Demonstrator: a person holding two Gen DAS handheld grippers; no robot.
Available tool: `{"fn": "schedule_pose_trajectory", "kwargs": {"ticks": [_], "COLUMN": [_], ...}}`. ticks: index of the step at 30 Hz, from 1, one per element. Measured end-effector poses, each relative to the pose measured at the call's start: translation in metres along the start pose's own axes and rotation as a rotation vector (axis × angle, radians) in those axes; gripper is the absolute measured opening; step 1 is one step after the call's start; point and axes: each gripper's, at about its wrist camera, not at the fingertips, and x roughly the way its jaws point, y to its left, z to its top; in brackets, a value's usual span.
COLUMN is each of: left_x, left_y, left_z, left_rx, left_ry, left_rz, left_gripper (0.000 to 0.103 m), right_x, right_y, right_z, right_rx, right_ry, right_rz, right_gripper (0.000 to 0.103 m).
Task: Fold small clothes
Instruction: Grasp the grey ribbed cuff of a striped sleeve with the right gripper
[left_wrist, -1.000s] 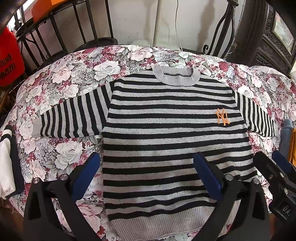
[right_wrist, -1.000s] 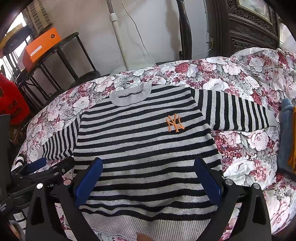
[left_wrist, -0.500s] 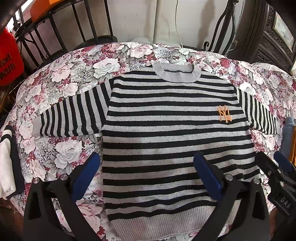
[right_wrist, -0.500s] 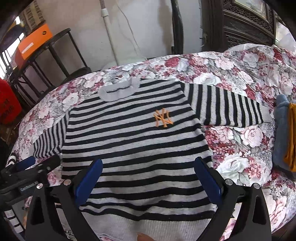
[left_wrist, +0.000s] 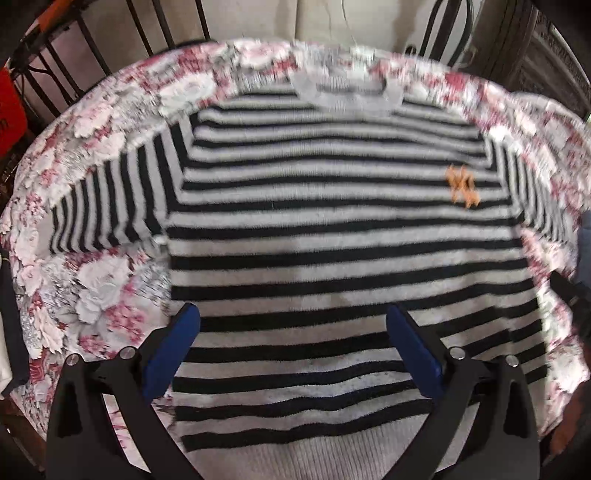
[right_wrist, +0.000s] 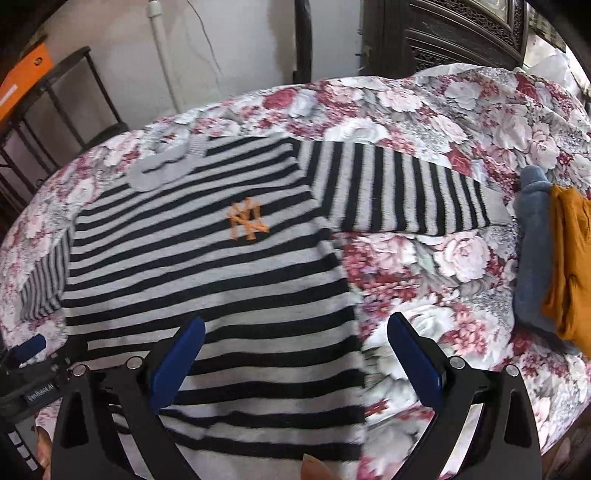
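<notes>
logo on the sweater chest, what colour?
Orange, stitched on the sweater's black-and-grey stripes. The logo shows best in the right wrist view.

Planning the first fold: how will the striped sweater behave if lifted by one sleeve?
The striped sweater looks like soft knit, so it would probably drape limply, not hold shape. It lies flat, sleeves spread on the floral cover; pulling the right sleeve would likely drag the body too, since cloth grips cloth.

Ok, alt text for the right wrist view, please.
A black-and-grey striped sweater with an orange logo lies flat on a floral cover, one sleeve spread out sideways. The open right gripper hovers over its hem edge; folded grey and mustard clothes sit beside it.
</notes>
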Motion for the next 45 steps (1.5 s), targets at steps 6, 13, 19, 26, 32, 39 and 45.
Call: {"fn": "schedule_pose_trajectory", "kwargs": {"ticks": [6, 13, 19, 26, 32, 39, 45], "left_x": [0.049, 0.077, 0.084, 0.09, 0.086, 0.094, 0.104], "left_y": [-0.011, -0.007, -0.006, -0.017, -0.019, -0.026, -0.021], "left_z": [-0.01, -0.019, -0.022, -0.022, -0.029, -0.018, 0.003], "left_rx": [0.022, -0.059, -0.055, -0.028, -0.034, -0.043, -0.042], "left_ry": [0.121, 0.182, 0.165, 0.17, 0.187, 0.223, 0.292], "left_rz": [0.044, -0.005, -0.022, -0.006, 0.009, 0.028, 0.003], "left_gripper": [0.098, 0.099, 0.099, 0.099, 0.099, 0.099, 0.099], "right_x": [0.022, 0.067, 0.087, 0.053, 0.09, 0.119, 0.132], "right_y": [-0.03, -0.082, -0.132, -0.2, -0.261, -0.273, -0.288], "right_z": [-0.002, -0.016, -0.043, 0.004, 0.023, 0.03, 0.04], "right_rx": [0.031, 0.269, 0.528, 0.699, 0.876, 0.915, 0.929], "right_ry": [0.031, 0.177, 0.134, -0.092, -0.079, -0.123, -0.163], "right_rz": [-0.034, 0.112, 0.371, 0.395, 0.395, 0.331, 0.244], "right_gripper": [0.099, 0.099, 0.1, 0.099, 0.068, 0.055, 0.054]}}
